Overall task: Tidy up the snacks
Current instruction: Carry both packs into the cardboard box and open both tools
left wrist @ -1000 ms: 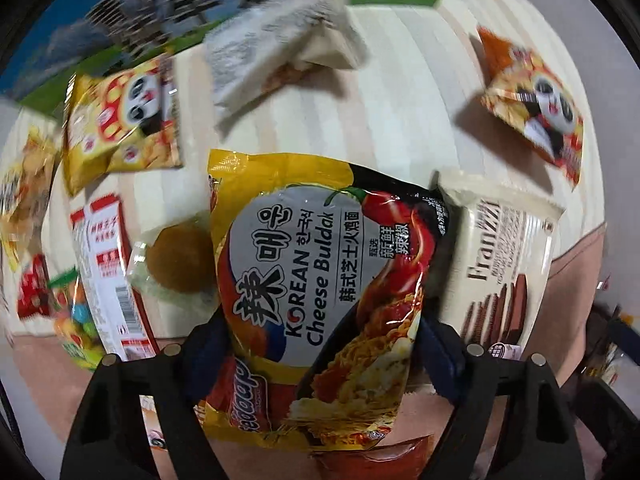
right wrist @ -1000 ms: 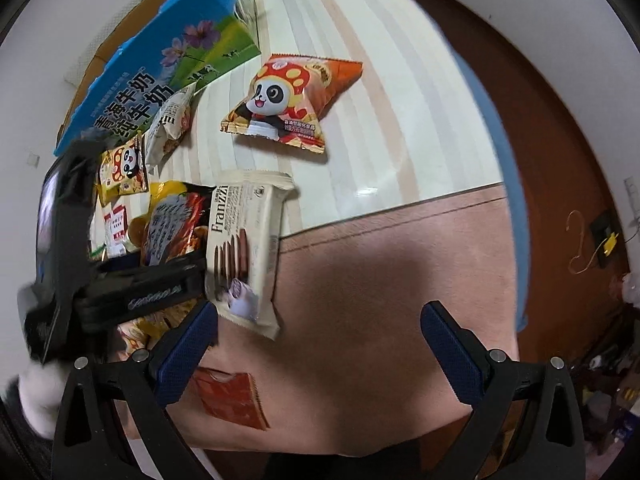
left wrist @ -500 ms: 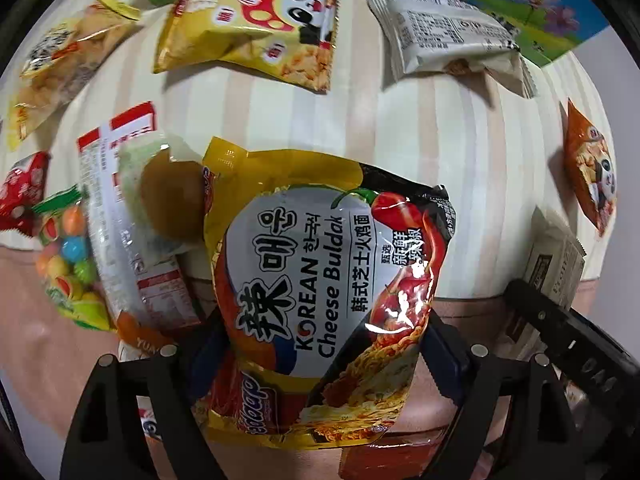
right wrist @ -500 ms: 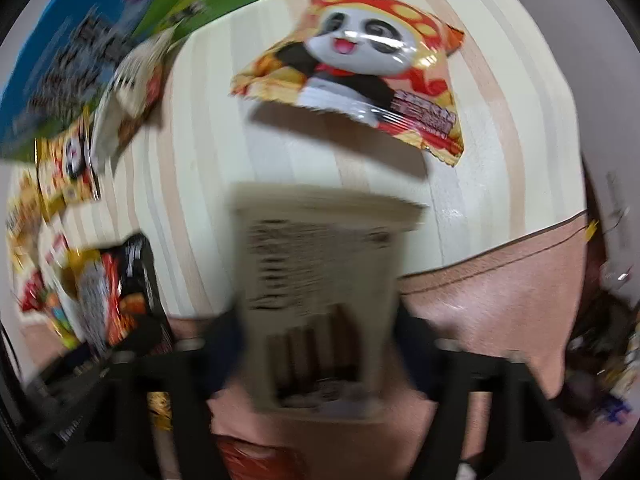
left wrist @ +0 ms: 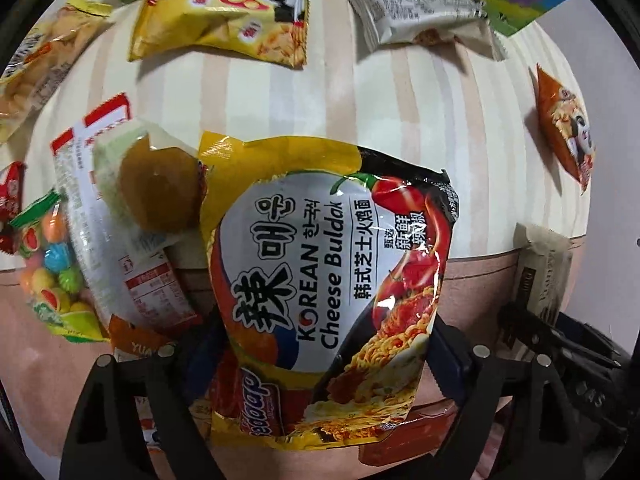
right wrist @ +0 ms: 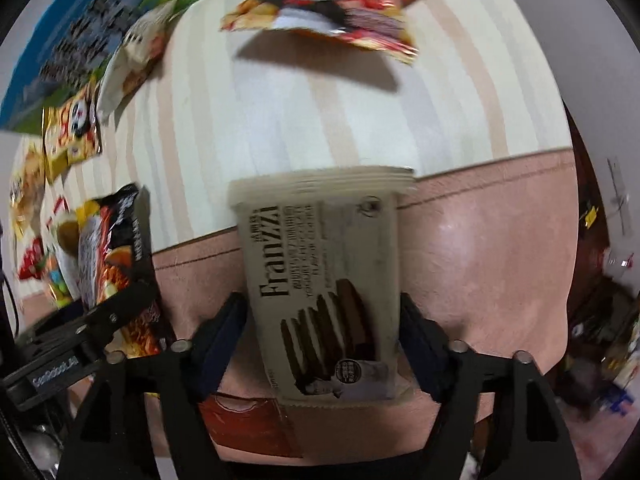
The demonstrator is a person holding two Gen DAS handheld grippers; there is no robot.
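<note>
Right tool [right wrist: 322, 340] closed on wafer pack [right wrist: 324, 280] | left tool [left wrist: 324, 352] grips noodle packet [left wrist: 328, 280]

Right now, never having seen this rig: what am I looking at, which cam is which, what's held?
No robot: a person holds a two-finger gripper in each hand, with a fisheye camera on each looking along its fingers. The left view shows the left gripper clamped on a Cheese Buldak noodle pack. The right view shows the right gripper, whose jaws have just been closing, gripping a Franzzi wafer pack. Panda snack bags and candies lie on the striped table.
</note>
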